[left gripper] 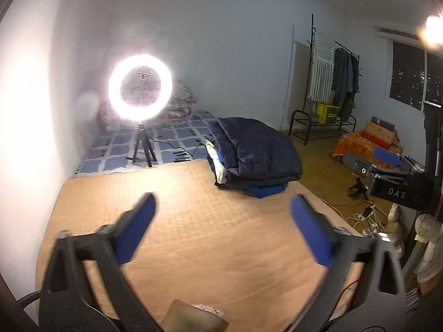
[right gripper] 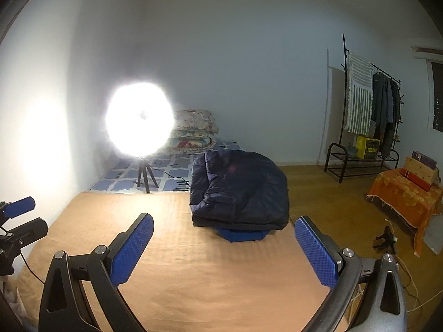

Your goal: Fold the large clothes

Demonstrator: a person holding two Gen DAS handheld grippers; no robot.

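Right wrist view: both hand-held grippers (right gripper: 224, 246) (left gripper: 223, 227) gape empty before a puffy folded navy jacket (right gripper: 241, 191).

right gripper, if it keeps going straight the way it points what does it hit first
Most likely the tan mat just short of the folded dark jacket; the right gripper, fingers wide open and empty, points slightly downward. Depth is hard to judge.

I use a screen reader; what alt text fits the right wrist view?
Open right tongs hover empty over a tan mat, facing a folded navy jacket stacked on blue clothing. A glaring ring light stands behind.
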